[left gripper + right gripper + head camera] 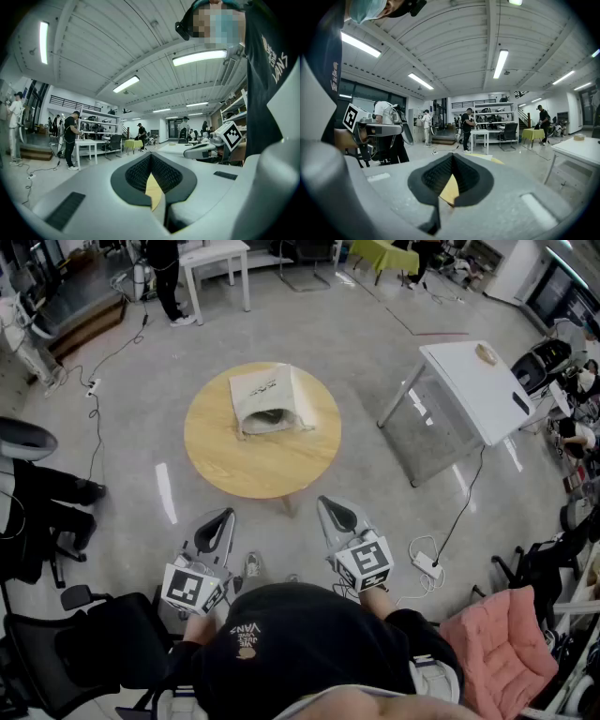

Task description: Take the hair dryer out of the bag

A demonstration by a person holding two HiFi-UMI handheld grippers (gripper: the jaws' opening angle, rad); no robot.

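Observation:
A cream cloth bag (265, 397) lies on the round wooden table (230, 460), its mouth turned toward me. Inside the mouth a dark grey shape (269, 418) shows; I cannot tell whether it is the hair dryer. My left gripper (222, 518) and right gripper (332, 510) are held side by side above the floor, short of the table's near edge, both shut and empty. In the left gripper view the shut left gripper (151, 155) points level, and the right gripper (206, 149) shows beside it. In the right gripper view the shut right gripper (452, 155) points toward the table (490, 160).
A white rectangular table (483, 390) stands to the right, with a cable and a power strip (427, 566) on the floor near it. Black chairs (56, 512) are at the left and a pink cushioned chair (502, 657) at the lower right. A person (169, 277) stands by a far white table (217, 256).

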